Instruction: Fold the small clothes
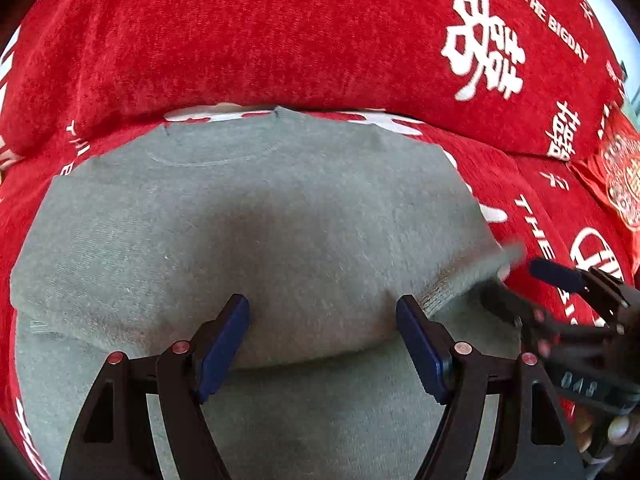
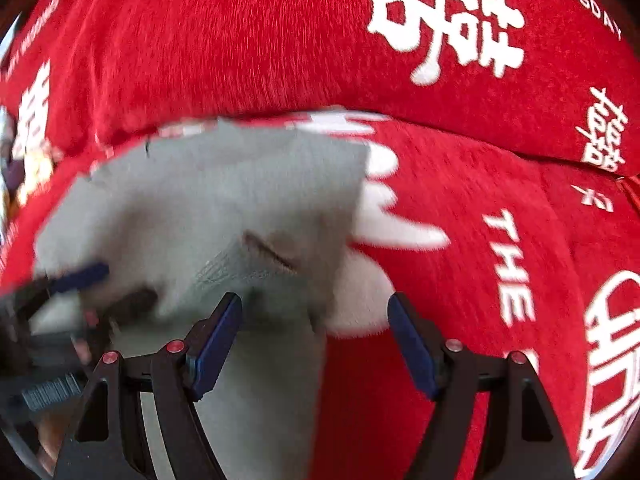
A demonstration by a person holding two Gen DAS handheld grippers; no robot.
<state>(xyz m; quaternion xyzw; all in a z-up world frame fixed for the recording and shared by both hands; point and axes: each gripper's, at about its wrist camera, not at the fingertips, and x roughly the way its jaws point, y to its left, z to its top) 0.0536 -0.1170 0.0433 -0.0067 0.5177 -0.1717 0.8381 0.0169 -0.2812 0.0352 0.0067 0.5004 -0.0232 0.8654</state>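
A soft, light grey top (image 1: 256,216) lies part-folded on a red cover (image 1: 240,40). Both grippers, left (image 1: 322,344) and right (image 2: 314,340), hover with jaws apart, empty. It looks limp; pinch a folded edge or corner.

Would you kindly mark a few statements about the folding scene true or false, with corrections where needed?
1. The garment is grey-green. True.
2. The left gripper is clamped on a sleeve. False: its fingers stand apart over the garment with nothing pinched between them.
3. The cover under the garment is blue with stripes. False: it is red with white characters and lettering.
4. The right gripper is open. True.
5. The garment's neckline lies at the far side, toward the cushion. True.
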